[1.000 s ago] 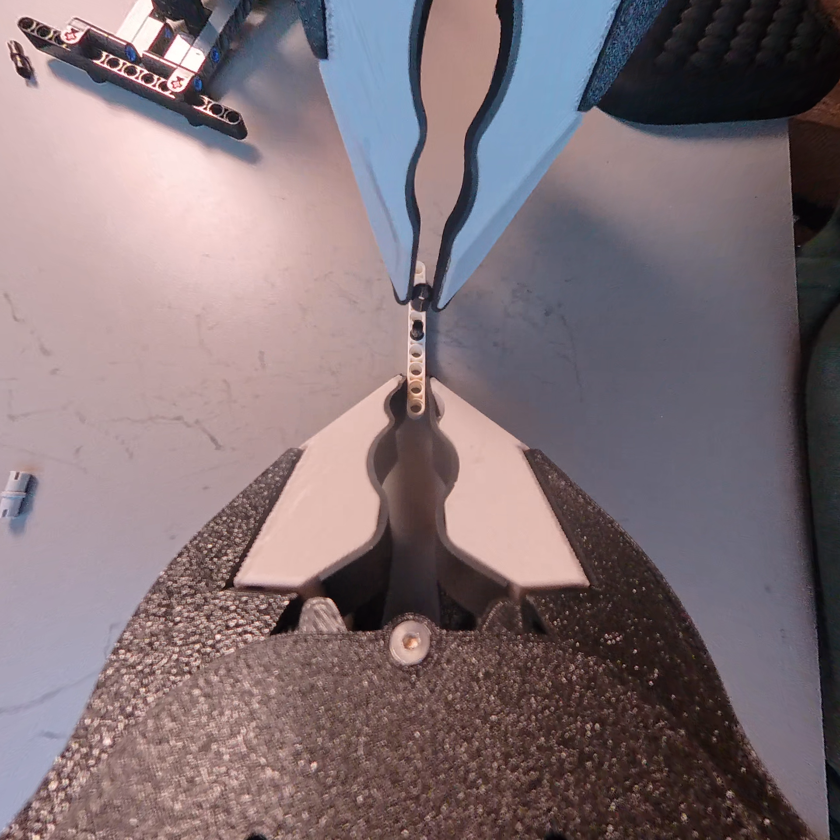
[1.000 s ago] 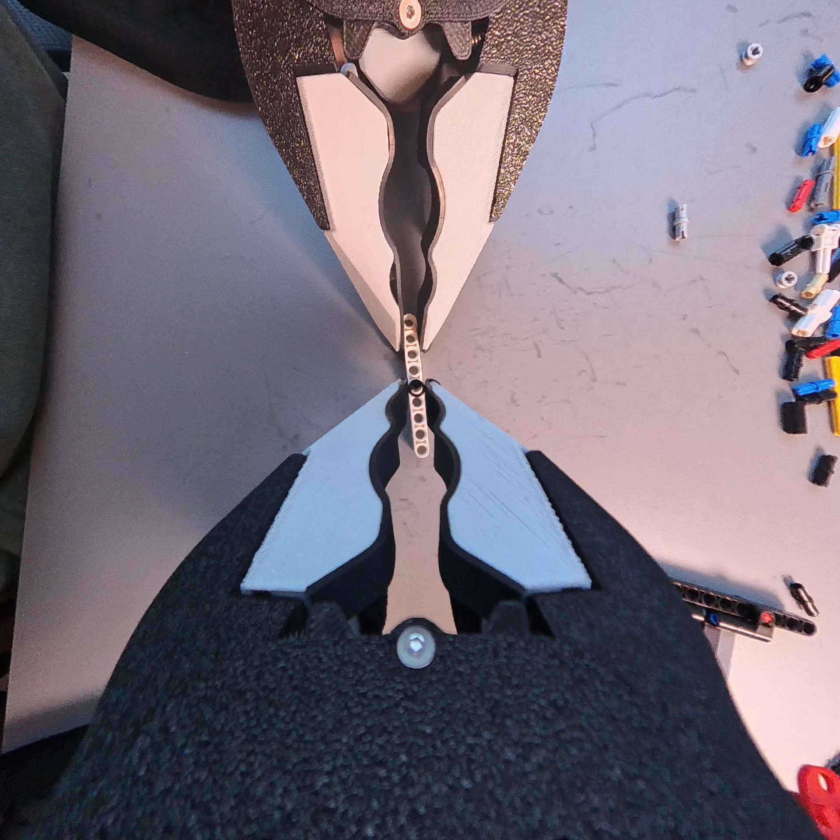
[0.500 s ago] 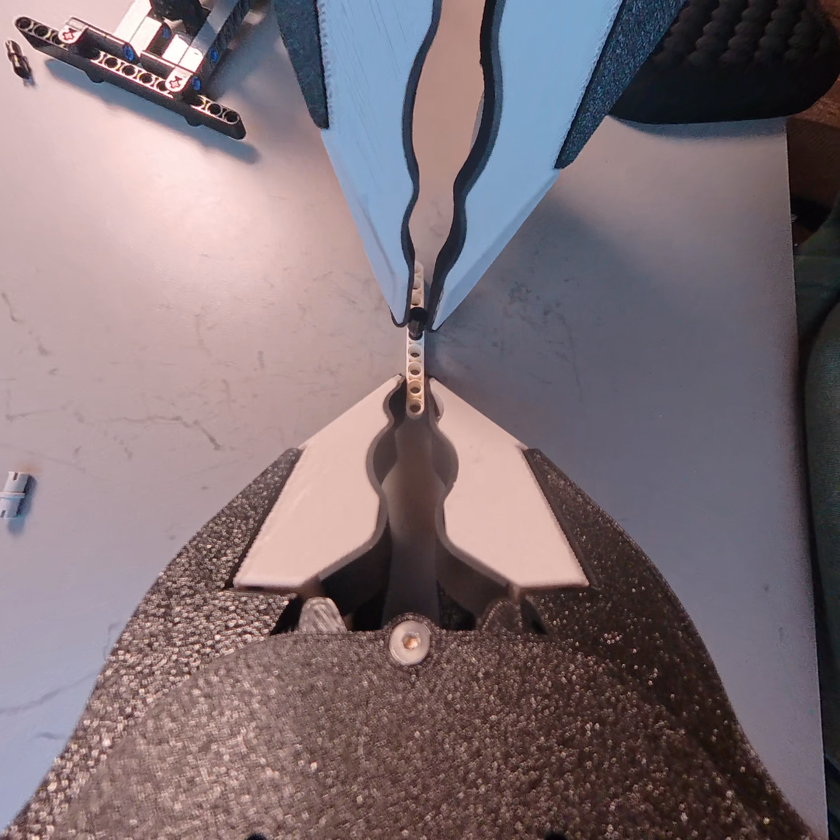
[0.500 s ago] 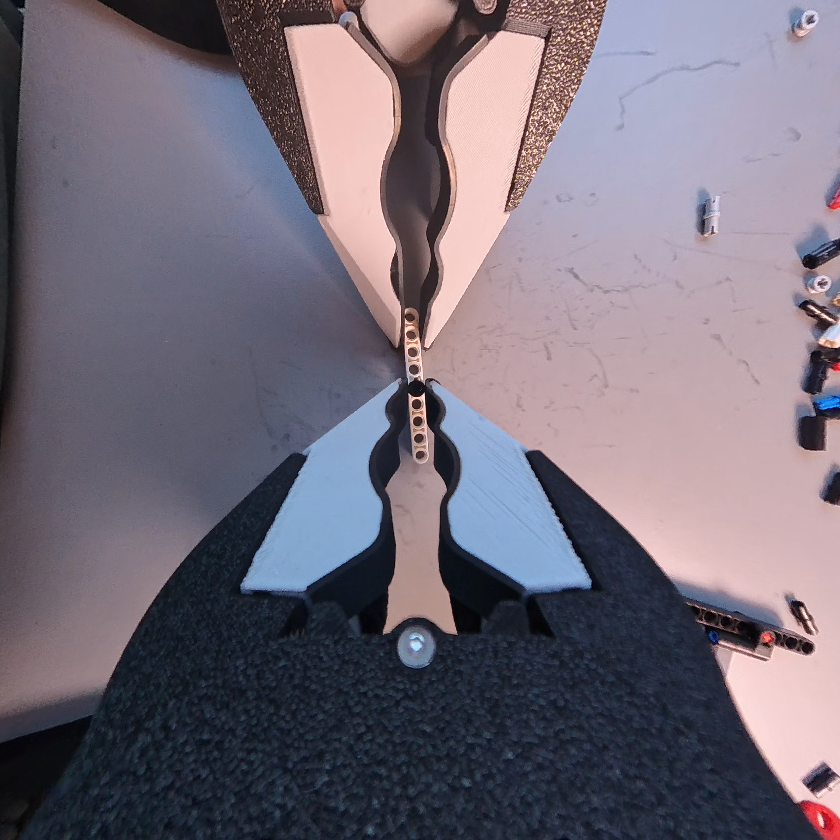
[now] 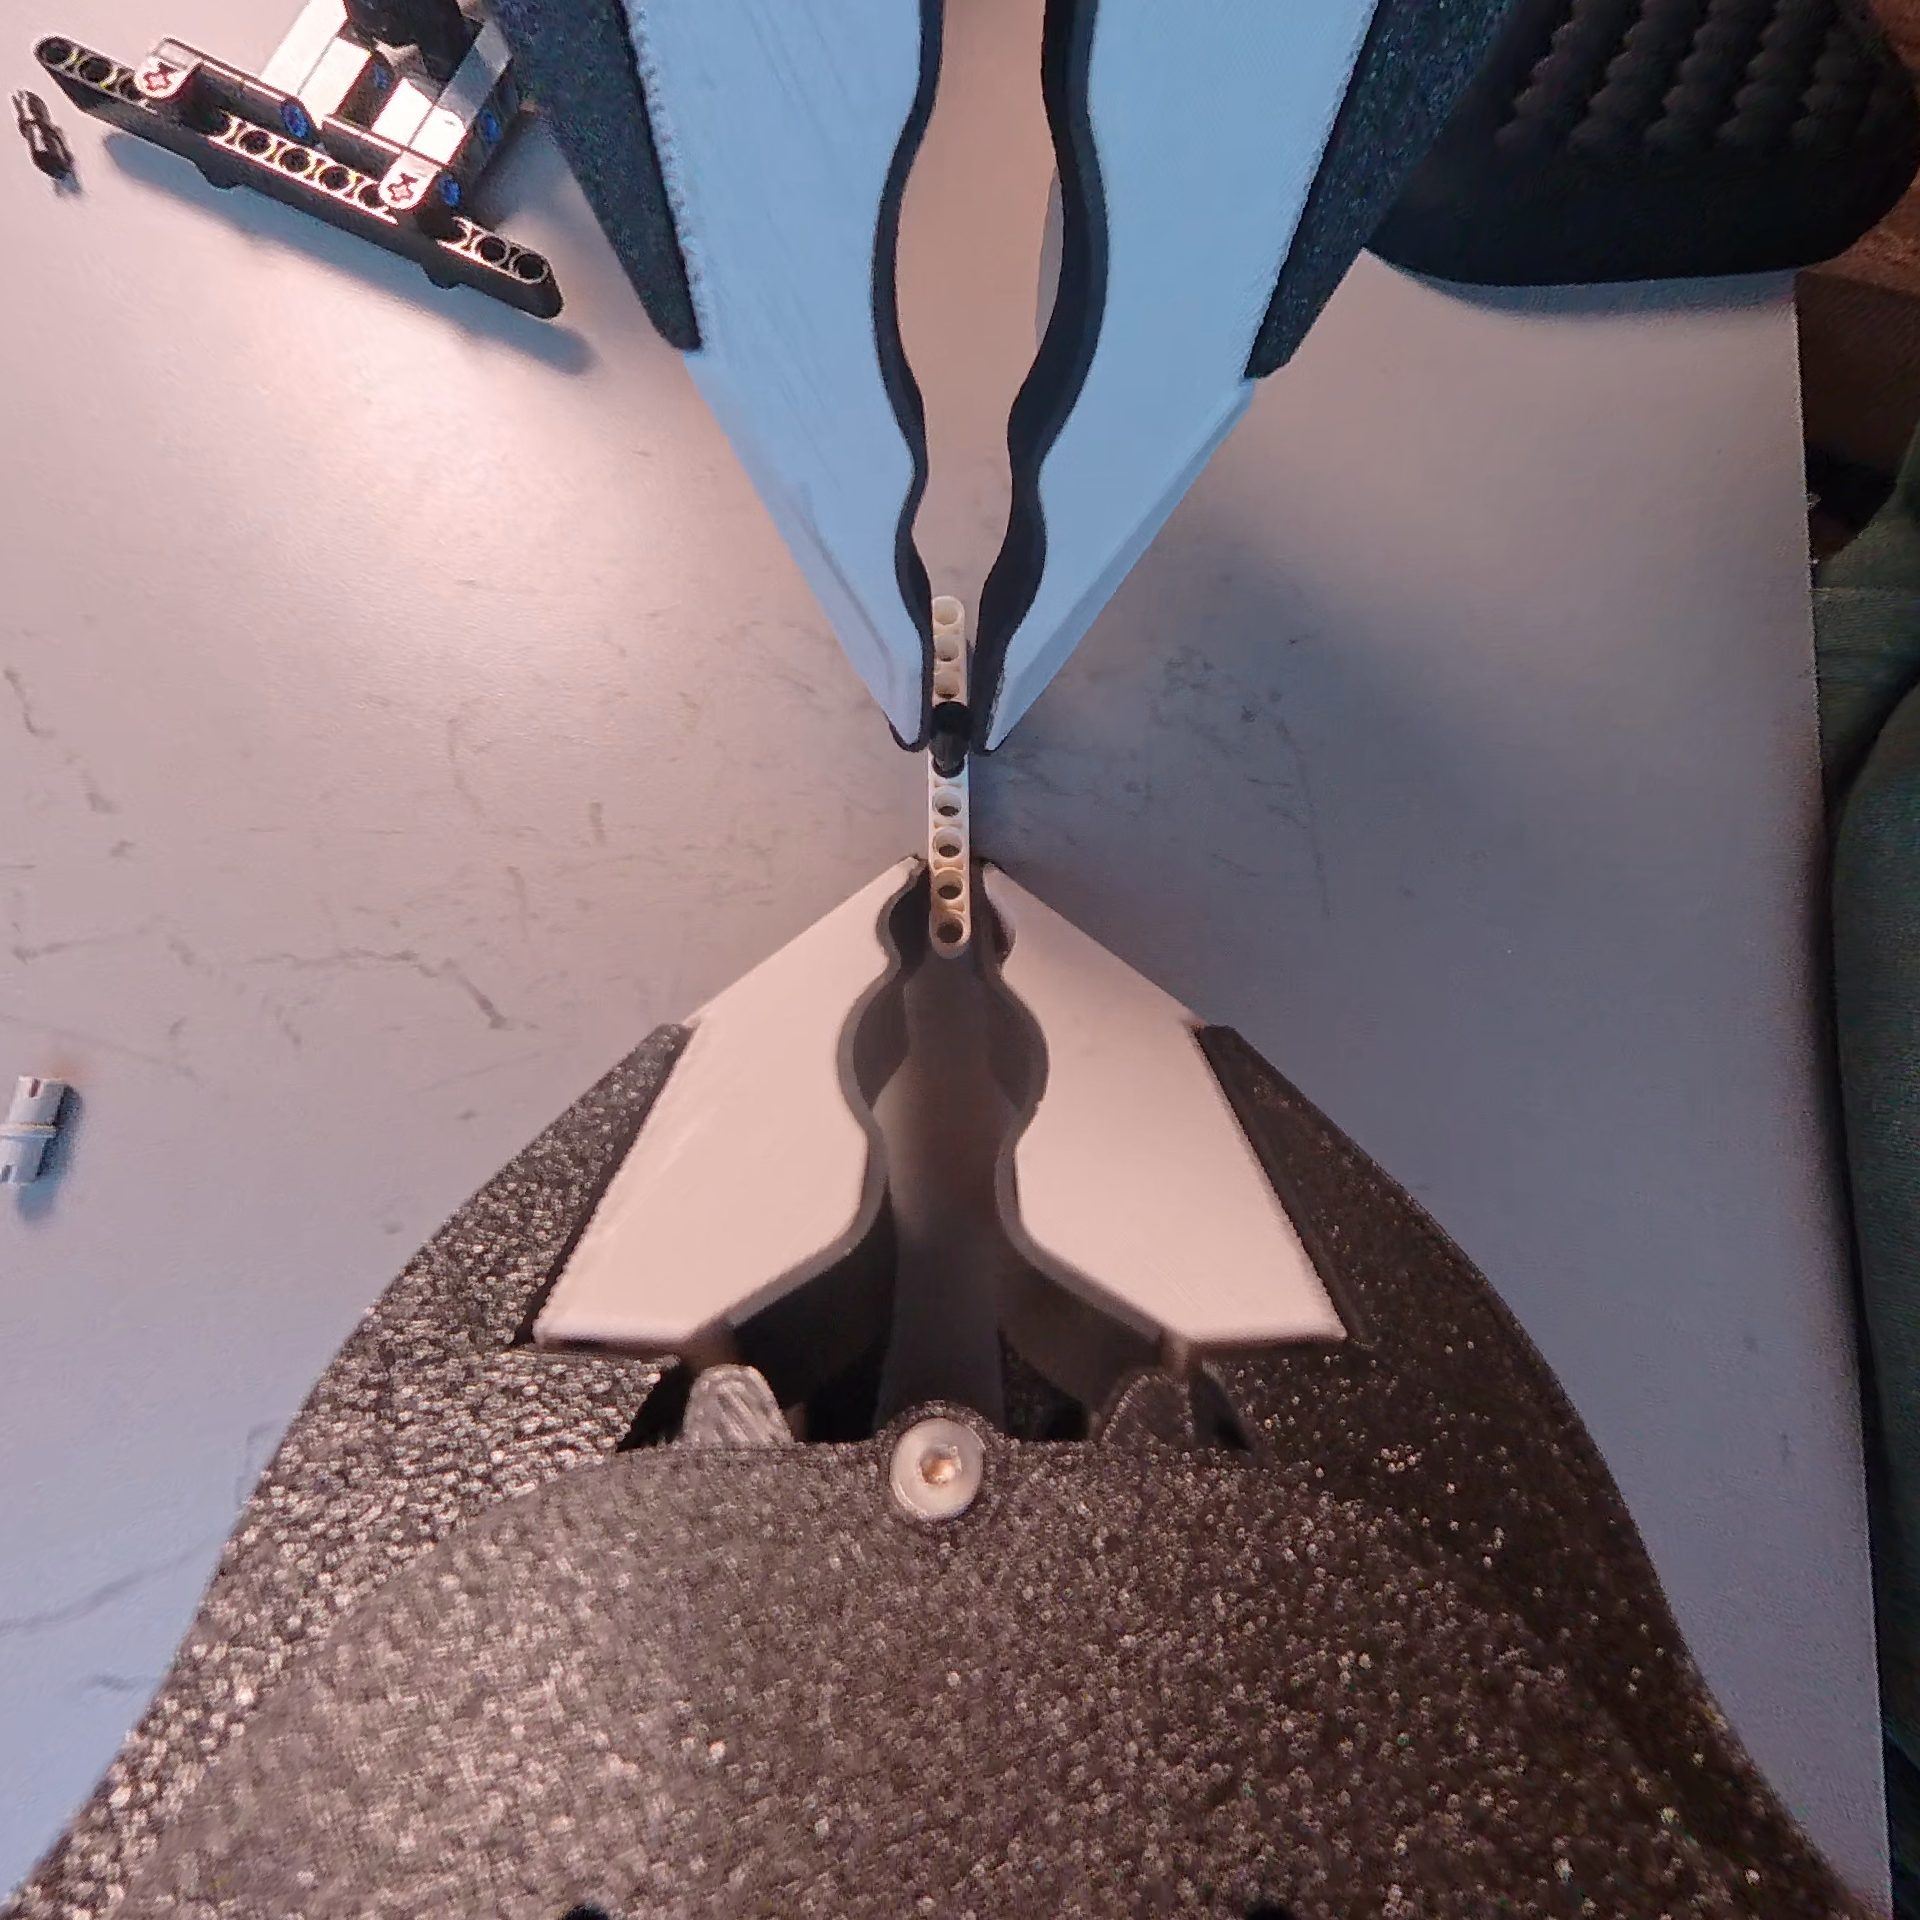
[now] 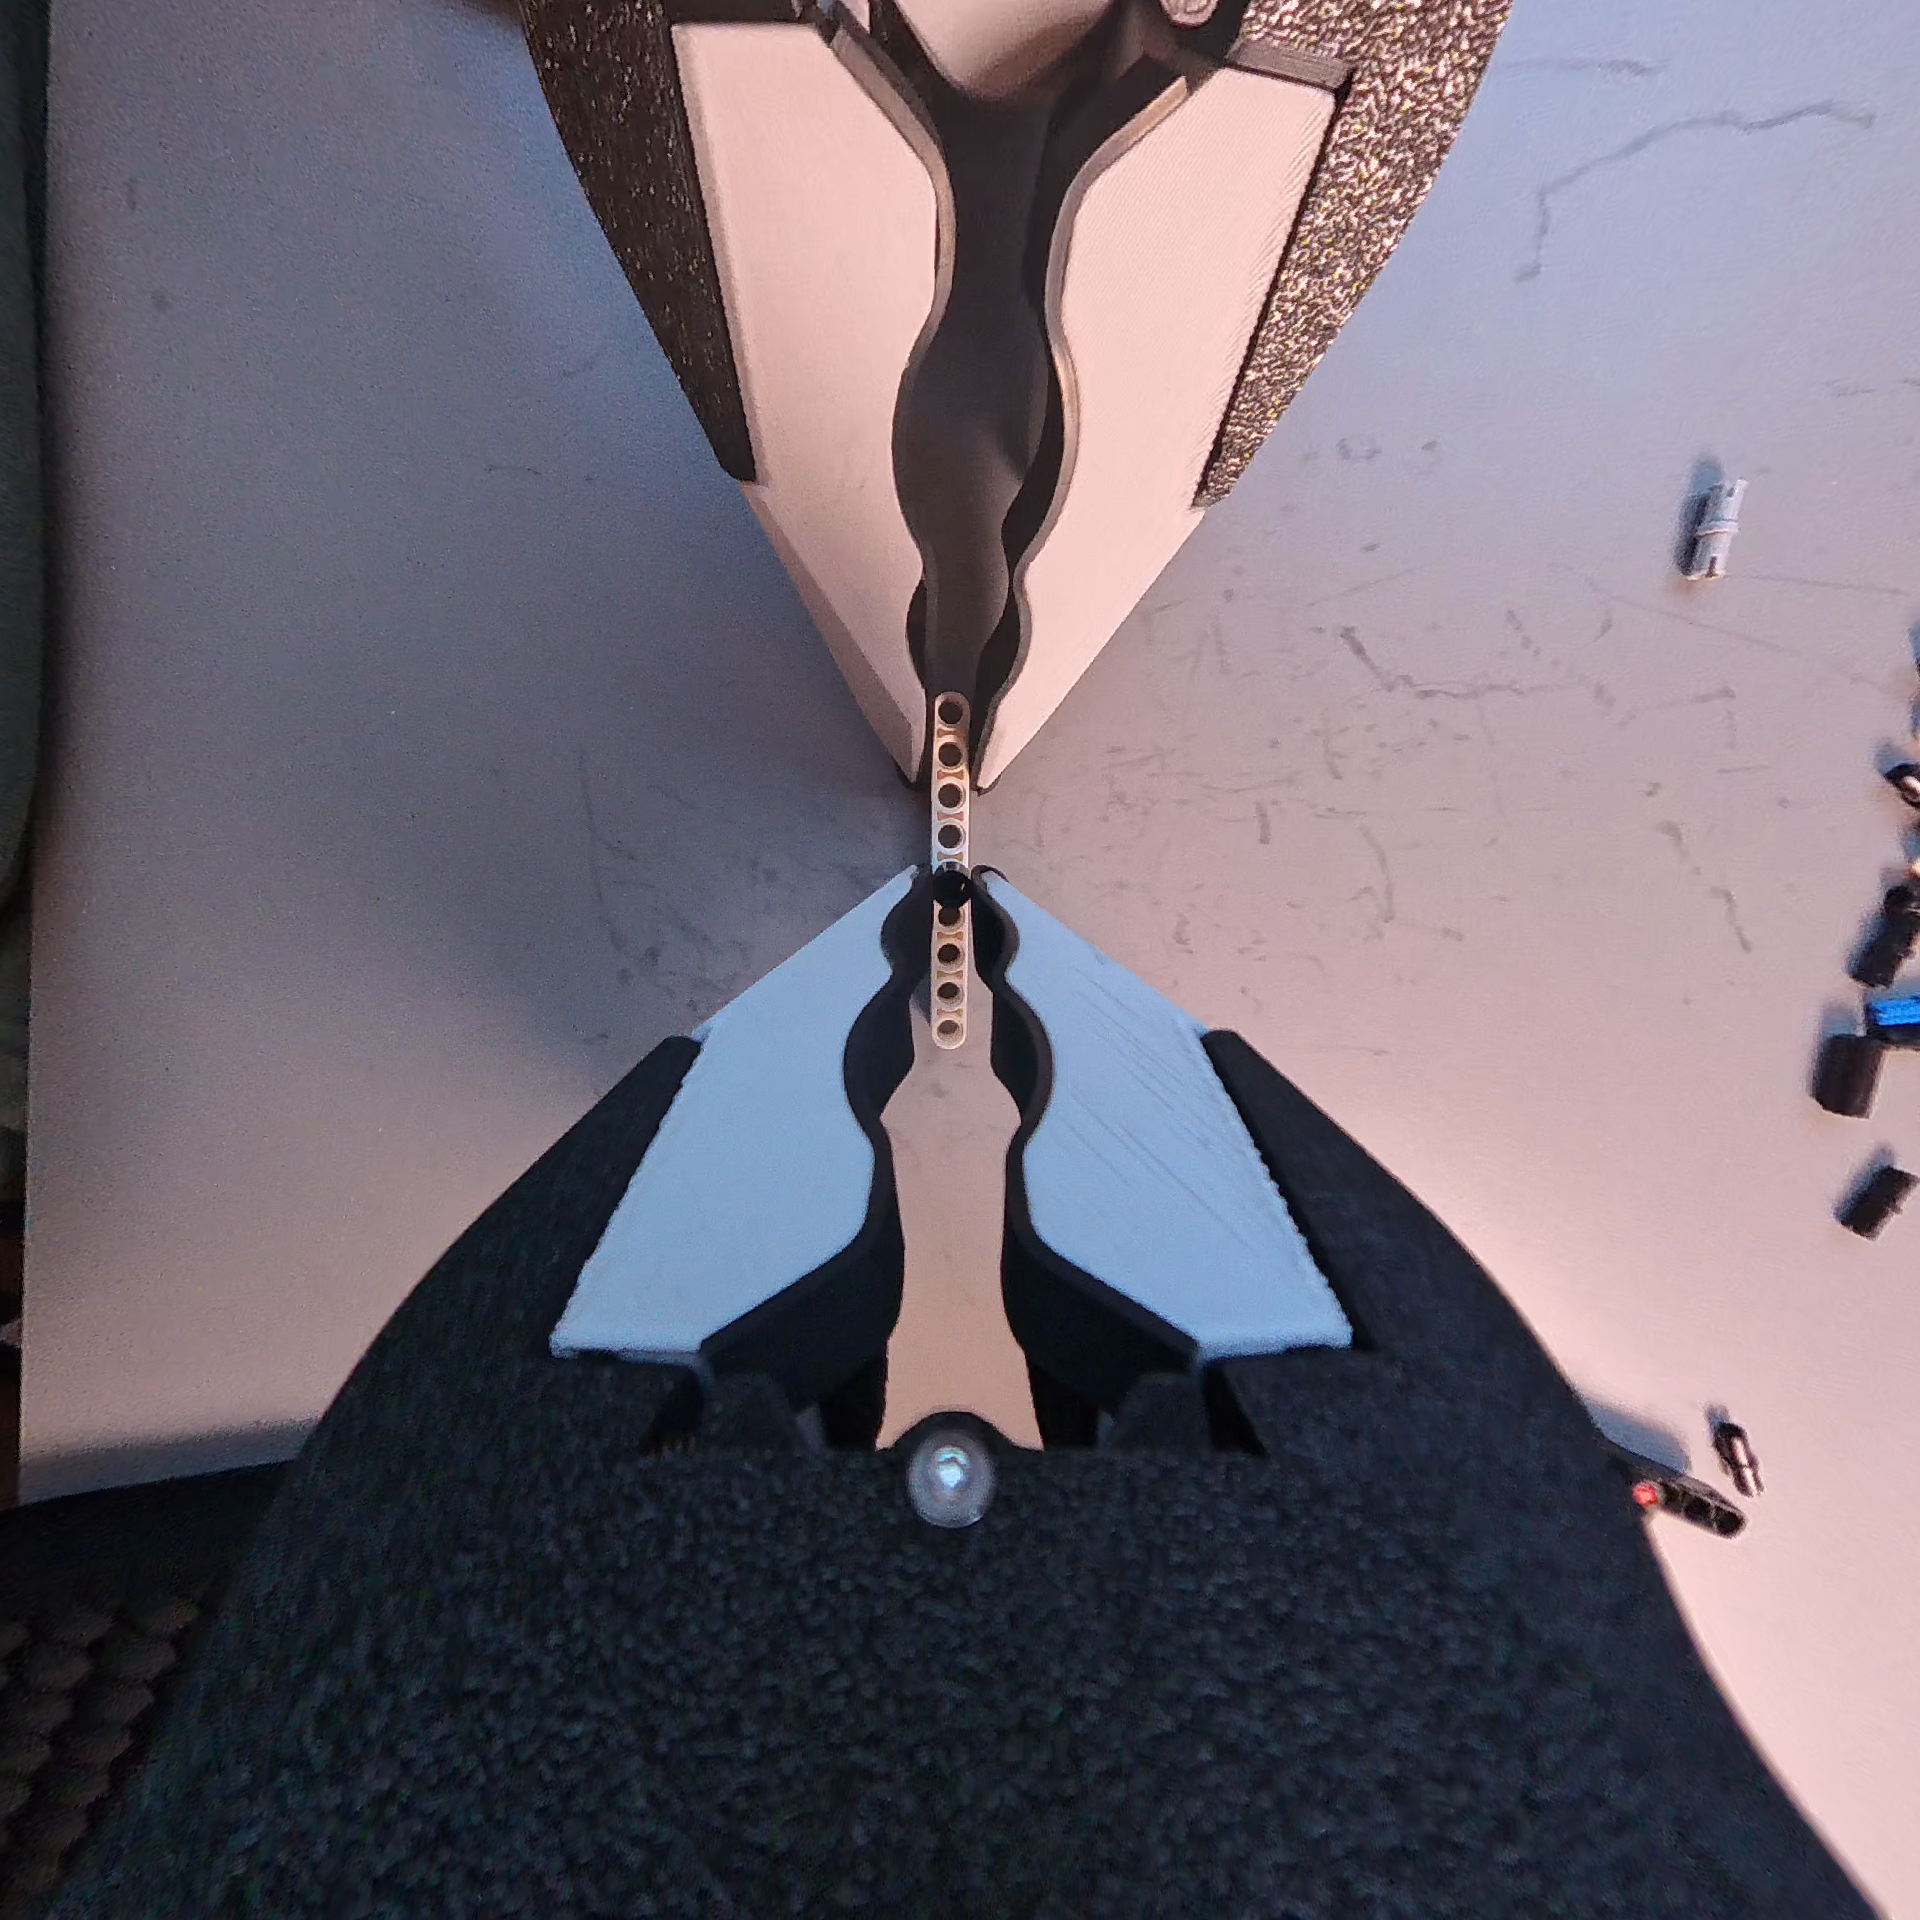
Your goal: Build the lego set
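Here the white beam [image 5: 948, 831] runs up the middle of the left wrist view, edge-on to the table [image 5: 416, 727] and lifted off it, strung between my two grippers. My left gripper [image 5: 950, 883], pointing up from the bottom of that frame, is clenched on the beam's near end, which pokes a little way back between the tips. My right gripper [image 5: 943, 732] comes down from the top of the frame, tip to tip with the left. Its jaws are closed on a black pin [image 5: 945, 719] seated in a hole near the beam's middle, and the far end of the beam reaches up between them.

In the right wrist view the beam [image 6: 950, 821] again lies along the centre line. The right gripper [image 6: 950, 881] at the bottom pinches the pin [image 6: 950, 885] at its very tips, and the left gripper [image 6: 950, 774] at the top grips the other end.

A black assembly [image 5: 301, 156] sits in the upper left of the left wrist view, with a loose black pin [image 5: 42, 125] beside it. A grey connector [image 5: 33, 1132] lies at the left edge. Loose parts [image 6: 1870, 1039] are scattered along the right edge of the right wrist view.
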